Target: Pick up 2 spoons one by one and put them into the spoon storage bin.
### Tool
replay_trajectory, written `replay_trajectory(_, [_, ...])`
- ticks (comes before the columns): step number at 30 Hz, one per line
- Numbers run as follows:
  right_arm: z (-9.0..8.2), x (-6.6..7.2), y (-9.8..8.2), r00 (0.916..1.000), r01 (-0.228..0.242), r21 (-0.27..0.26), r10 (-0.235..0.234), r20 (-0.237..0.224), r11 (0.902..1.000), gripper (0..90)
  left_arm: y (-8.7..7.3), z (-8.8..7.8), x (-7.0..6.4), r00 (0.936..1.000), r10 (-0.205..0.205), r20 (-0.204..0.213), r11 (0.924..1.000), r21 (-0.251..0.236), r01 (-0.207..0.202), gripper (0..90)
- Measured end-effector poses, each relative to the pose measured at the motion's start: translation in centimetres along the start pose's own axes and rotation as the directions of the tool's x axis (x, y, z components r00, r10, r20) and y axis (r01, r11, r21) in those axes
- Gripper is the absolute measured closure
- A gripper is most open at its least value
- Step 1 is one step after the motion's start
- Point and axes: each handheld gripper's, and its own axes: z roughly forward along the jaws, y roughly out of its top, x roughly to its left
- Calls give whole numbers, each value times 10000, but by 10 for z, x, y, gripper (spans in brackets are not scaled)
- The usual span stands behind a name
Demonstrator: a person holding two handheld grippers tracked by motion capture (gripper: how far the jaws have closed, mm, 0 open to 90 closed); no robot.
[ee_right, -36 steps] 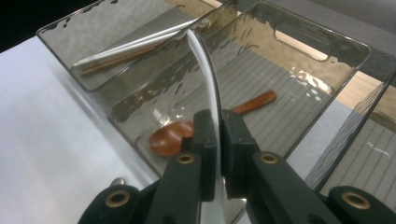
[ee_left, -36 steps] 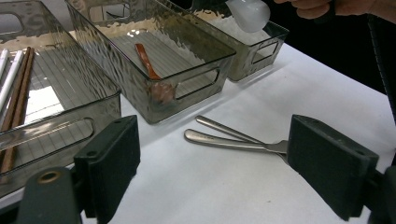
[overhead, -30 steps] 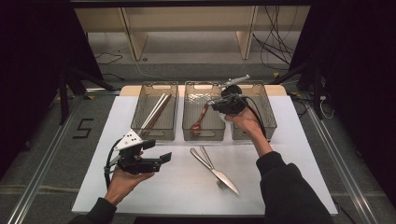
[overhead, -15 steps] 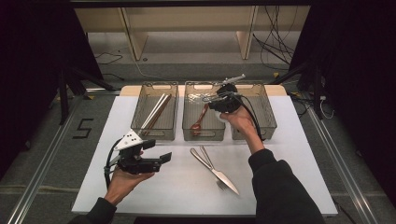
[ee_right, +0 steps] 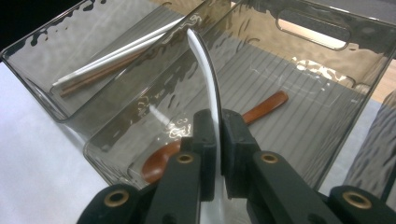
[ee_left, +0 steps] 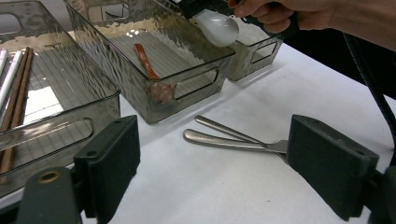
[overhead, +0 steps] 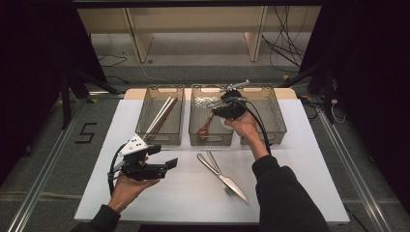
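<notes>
Right gripper (ee_right: 214, 154): clamped on white spoon (ee_right: 205, 70), held edge-on.
Spoon: light, stiff, slippery, likely breakable.
Left gripper (ee_left: 210, 172): jaws apart, empty.

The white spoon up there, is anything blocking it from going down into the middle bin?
Nothing visible does. The right tool holds the white spoon above the middle bin, whose top is open; only a brown spoon lies on its floor.

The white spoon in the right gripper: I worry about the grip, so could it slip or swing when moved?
The white spoon looks glossy and smooth, so probably slippery. The right gripper pinches its thin handle edge-on, a small contact, so the bowl might pivot. It looks rigid, possibly ceramic or plastic; if ceramic, it could chip against the middle bin.
</notes>
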Motion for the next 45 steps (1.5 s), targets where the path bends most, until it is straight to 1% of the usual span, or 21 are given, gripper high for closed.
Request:
replay_trajectory(3, [3, 1, -1, 10000, 68, 93, -68, 14, 9999, 856, 0, 0, 0, 10000, 16, -2, 10000, 19, -16, 168])
replay_trajectory(9, [8, 1, -5, 10000, 10, 322, -13, 96, 9995, 846, 0, 0, 0, 10000, 12, -14, 10000, 14, -12, 168])
replay_trajectory(10, [9, 1, -6, 9999, 15, 335, -19, 114, 9994, 824, 0, 0, 0, 10000, 2, -12, 10000, 1, -2, 169])
replay_trajectory(11, [8, 1, -6, 10000, -1, 303, -2, 99, 9995, 781, 0, 0, 0, 10000, 2, -11, 10000, -2, -2, 168])
replay_trajectory(12, [7, 0, -6, 10000, -74, 286, 74, 7, 9996, 746, 0, 0, 0, 10000, 3, -6, 10000, -6, -3, 169])
replay_trajectory(13, [6, 0, -7, 10000, 27, 272, -26, -64, 9996, 744, 0, 0, 0, 10000, 7, -5, 10000, 5, -7, 168])
replay_trajectory(15, [2, 0, -7, 9999, 17, 150, -15, -108, 9999, 712, 0, 0, 0, 10000, 8, -19, 10000, 13, -8, 168])
replay_trajectory(17, [-3, 0, -6, 9999, -27, 119, 29, -167, 9999, 633, 0, 0, 0, 10000, -4, -21, 10000, 2, 4, 168])
replay_trajectory(18, [-5, 1, -6, 9998, 14, 99, -12, -207, 10000, 617, 0, 0, 0, 10000, -5, -21, 10000, 4, 5, 168])
replay_trajectory(22, [-17, 5, -7, 9993, 208, 20, -208, -316, 9998, 492, 0, 0, 0, 10000, 0, -30, 10000, 22, 0, 167])
replay_trajectory(26, [-29, 12, -11, 9976, 540, -29, -540, -439, 9985, 426, 0, -1, 0, 10000, 4, -38, 10000, -7, -4, 167])
replay_trajectory(28, [-35, 16, -14, 9962, 736, -28, -736, -457, 9973, 409, 0, -1, 1, 10000, -37, -47, 10000, -33, 37, 167])
replay_trajectory(32, [-47, 23, -24, 9935, 979, -130, -985, -570, 9951, 381, 0, -1, 1, 10000, -23, -56, 10000, -25, 22, 166])
replay_trajectory(34, [-51, 26, -31, 9934, 972, -109, -976, -597, 9952, 371, -1, -1, 1, 10000, -33, -78, 10000, -8, 33, 166])
replay_trajectory(40, [-57, 31, -51, 9906, 1206, 27, -1202, -646, 9927, 358, 0, -1, 1, 10000, -30, -86, 10000, -29, 30, 166])
replay_trajectory(45, [-60, 32, -64, 9915, 1139, 15, -1136, -642, 9935, 347, -1, -1, 1, 10000, -29, -69, 10000, -52, 29, 166])
